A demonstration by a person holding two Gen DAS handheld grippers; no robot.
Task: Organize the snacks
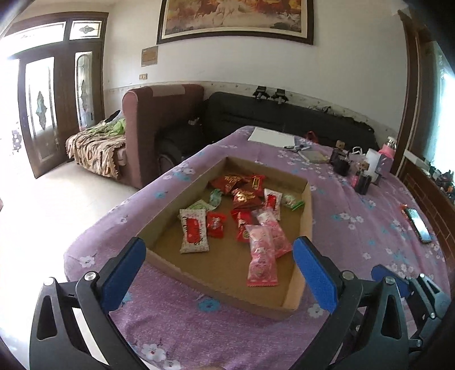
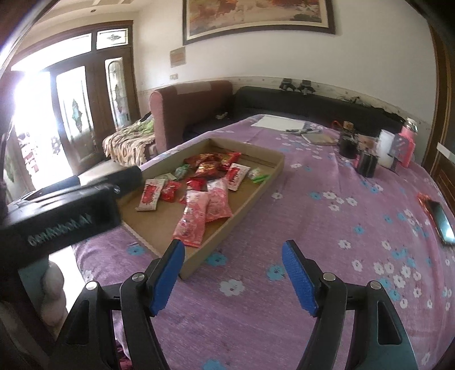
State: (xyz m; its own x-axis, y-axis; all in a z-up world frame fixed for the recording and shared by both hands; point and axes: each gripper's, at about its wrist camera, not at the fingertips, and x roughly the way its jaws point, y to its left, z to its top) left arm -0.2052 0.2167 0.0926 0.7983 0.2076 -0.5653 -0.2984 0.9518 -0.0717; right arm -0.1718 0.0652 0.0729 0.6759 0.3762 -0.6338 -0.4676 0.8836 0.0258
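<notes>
Shallow cardboard tray (image 1: 308, 205) sits mid-frame on a counter w/ purple floral cloth (image 1: 199, 327), holding mixed snack packets: red ones (image 1: 241, 196) toward the back, pink ones (image 1: 260, 256) nearest. Left gripper (image 1: 219, 266) and right gripper (image 2: 233, 273), lower frame: jaws apart, holding nothing. Phone (image 2: 442, 224) at right edge.

Domestic living room: maroon armchair (image 1: 159, 119), black sofa (image 1: 284, 116), framed painting (image 1: 236, 20), glazed wooden doors (image 1: 54, 99), floral tablecloth (image 1: 355, 216).
</notes>
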